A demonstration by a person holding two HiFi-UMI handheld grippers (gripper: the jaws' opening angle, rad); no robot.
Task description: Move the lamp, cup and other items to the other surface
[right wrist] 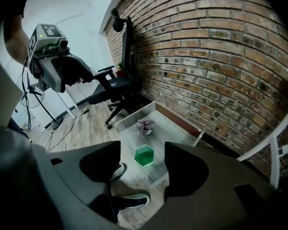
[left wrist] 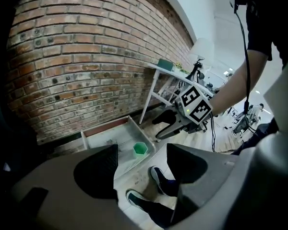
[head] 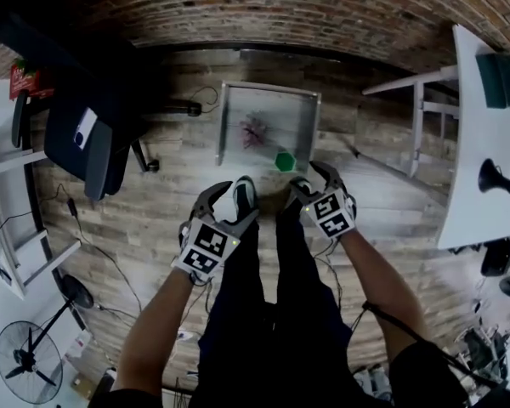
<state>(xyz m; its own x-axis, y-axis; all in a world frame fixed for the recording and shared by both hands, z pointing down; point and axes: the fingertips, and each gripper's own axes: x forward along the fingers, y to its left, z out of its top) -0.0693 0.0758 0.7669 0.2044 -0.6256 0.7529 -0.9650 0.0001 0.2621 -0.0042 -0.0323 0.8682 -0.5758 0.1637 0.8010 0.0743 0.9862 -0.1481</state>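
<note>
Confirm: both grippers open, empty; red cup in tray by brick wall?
Cup is green, not red; right gripper view shows it. Rest holds: in the tray by the brick wall, left gripper and right gripper open, empty.

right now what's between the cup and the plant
Nothing. Only a bare strip of the tray lies between the cup and the plant. The right gripper view shows it most clearly.

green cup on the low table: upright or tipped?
Upright. The green cup stands on its base on the low table, with its open rim facing up.
</note>
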